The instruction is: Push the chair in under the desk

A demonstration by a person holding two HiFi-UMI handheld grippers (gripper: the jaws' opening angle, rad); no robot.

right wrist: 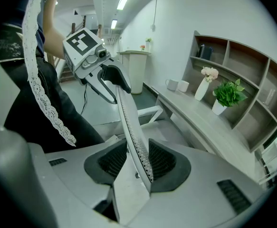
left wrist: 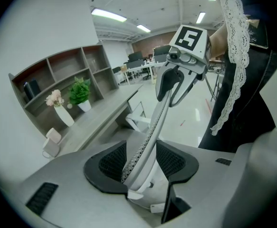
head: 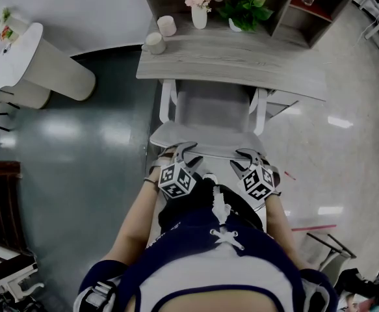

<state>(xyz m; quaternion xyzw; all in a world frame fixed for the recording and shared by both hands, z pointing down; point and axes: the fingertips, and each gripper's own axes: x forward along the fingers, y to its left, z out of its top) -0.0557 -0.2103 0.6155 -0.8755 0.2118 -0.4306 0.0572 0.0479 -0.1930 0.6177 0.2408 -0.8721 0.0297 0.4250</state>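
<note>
The grey chair (head: 212,106) with white armrests (head: 166,103) has its seat partly under the grey wooden desk (head: 241,64). Its backrest top edge (head: 205,135) faces me. My left gripper (head: 186,149) clasps the left part of that edge and my right gripper (head: 244,155) the right part. In the left gripper view the thin backrest rim (left wrist: 148,141) runs between the dark pads (left wrist: 110,163), with the right gripper (left wrist: 175,87) gripping farther along. The right gripper view shows the rim (right wrist: 136,141) between its pads (right wrist: 164,163), and the left gripper (right wrist: 110,82) beyond.
On the desk stand a vase of pink flowers (head: 199,8), a potted green plant (head: 244,10) and two pale cups (head: 166,26) (head: 154,42), below a shelf unit (head: 306,18). A white round stand (head: 33,64) is at the left. Dark furniture (head: 0,207) sits lower left.
</note>
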